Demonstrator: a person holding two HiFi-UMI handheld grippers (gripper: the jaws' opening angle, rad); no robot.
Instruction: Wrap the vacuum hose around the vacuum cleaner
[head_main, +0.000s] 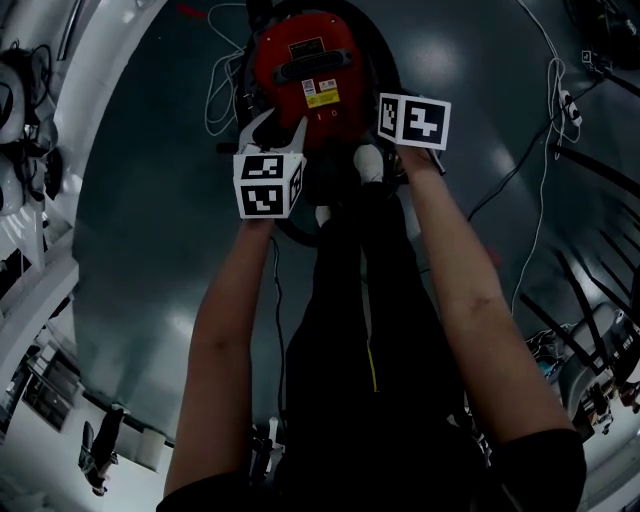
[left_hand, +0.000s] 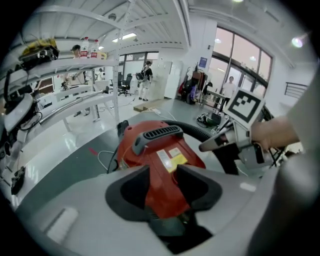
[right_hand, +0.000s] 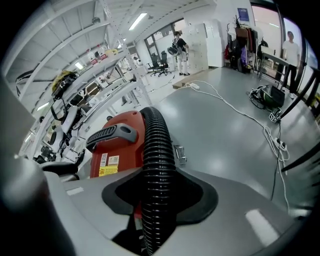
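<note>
The red vacuum cleaner (head_main: 305, 70) stands on the grey floor (head_main: 140, 260) beneath both grippers. It looks like a heavy, rigid canister, best left in place and steadied or shifted only by its dark top handle (right_hand: 111, 134). The black ribbed hose (right_hand: 157, 165) runs up against the canister's side. It is probably light, springy and apt to uncoil, though its ridges give purchase, so short grips close to the body should suit it. The right gripper (right_hand: 159, 197) is clamped across the hose. The left gripper (left_hand: 162, 192) hangs unclenched over the canister, holding nothing.
</note>
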